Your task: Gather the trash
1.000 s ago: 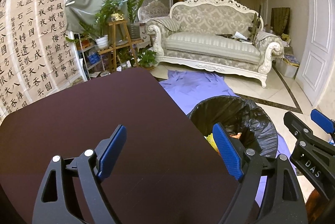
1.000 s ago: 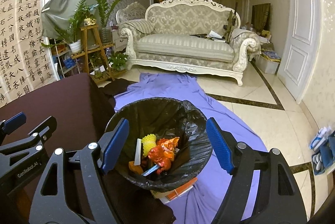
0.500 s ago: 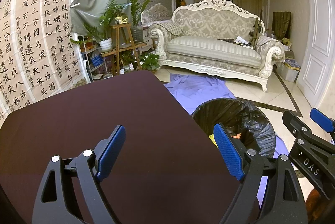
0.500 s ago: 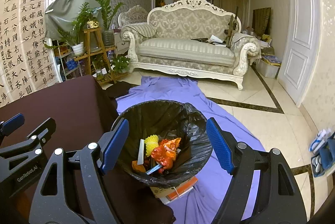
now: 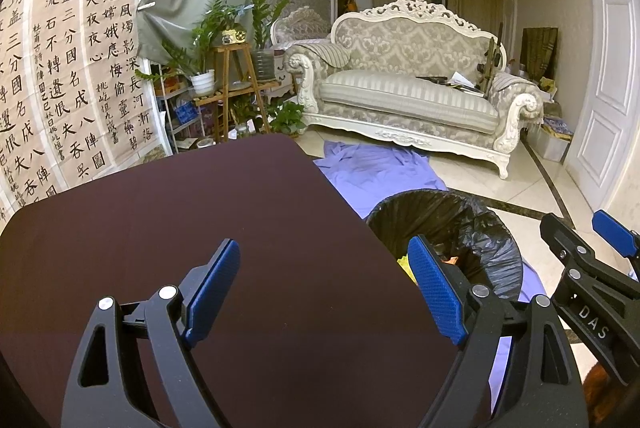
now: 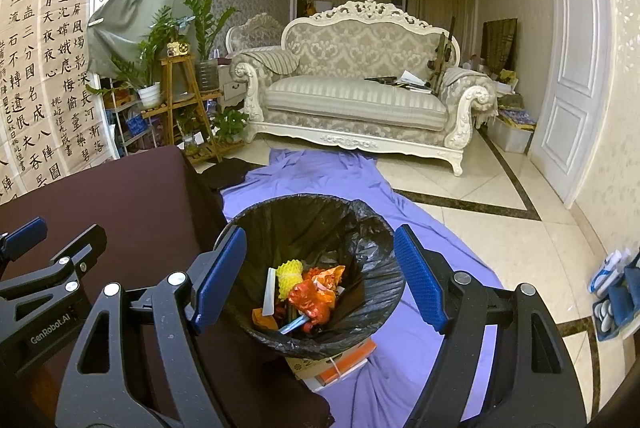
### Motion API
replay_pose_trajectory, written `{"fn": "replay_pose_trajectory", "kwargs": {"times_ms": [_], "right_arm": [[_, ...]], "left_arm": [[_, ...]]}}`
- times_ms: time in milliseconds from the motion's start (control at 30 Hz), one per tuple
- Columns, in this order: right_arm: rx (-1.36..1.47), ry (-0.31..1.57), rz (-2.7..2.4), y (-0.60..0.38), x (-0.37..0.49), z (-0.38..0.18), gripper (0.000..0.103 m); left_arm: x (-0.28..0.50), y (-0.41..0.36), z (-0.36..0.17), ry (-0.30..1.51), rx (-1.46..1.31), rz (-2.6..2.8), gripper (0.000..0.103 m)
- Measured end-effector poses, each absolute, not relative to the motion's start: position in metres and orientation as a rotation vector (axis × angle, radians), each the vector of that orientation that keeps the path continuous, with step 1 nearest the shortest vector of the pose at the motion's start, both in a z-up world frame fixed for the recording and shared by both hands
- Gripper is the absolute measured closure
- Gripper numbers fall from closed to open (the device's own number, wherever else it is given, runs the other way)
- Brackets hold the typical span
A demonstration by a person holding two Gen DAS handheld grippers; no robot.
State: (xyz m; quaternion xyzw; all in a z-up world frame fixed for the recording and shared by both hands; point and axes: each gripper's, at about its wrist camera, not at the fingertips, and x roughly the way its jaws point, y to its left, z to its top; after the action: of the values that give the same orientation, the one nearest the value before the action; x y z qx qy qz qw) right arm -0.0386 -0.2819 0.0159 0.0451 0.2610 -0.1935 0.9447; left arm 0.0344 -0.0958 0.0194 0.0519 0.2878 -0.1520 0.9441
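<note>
A bin lined with a black bag [image 6: 320, 220] stands on the floor right of the dark table [image 5: 180, 228]; it also shows in the left wrist view [image 5: 452, 224]. Inside lies trash [image 6: 308, 292]: yellow foam netting, red and orange wrappers, a white strip. My left gripper [image 5: 328, 292] is open and empty above the table's right part. My right gripper [image 6: 320, 280] is open and empty, held above the bin. The right gripper's tip shows in the left wrist view [image 5: 588, 248].
A purple sheet [image 6: 328, 172] is spread on the tiled floor under the bin. The bin rests on a box and an orange book [image 6: 340, 364]. A white sofa [image 6: 360, 100], a plant stand [image 6: 180, 96] and a calligraphy screen [image 5: 60, 88] stand behind. Slippers [image 6: 612, 292] lie at the right.
Both views have tilted up and pulled back slightly, so the room appears a little lower. Both grippers stay open and empty. The trash in the bin has not moved.
</note>
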Motion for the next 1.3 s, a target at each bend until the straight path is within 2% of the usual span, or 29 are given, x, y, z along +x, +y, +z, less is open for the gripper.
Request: {"fn": "replay_pose_trajectory", "kwargs": {"times_ms": [1300], "right_arm": [[0.086,0.532,-0.392,-0.279,-0.041,0.015,0.028]], "left_arm": [[0.017,-0.124,0.016,0.561,0.094,-0.336,0.02]]}}
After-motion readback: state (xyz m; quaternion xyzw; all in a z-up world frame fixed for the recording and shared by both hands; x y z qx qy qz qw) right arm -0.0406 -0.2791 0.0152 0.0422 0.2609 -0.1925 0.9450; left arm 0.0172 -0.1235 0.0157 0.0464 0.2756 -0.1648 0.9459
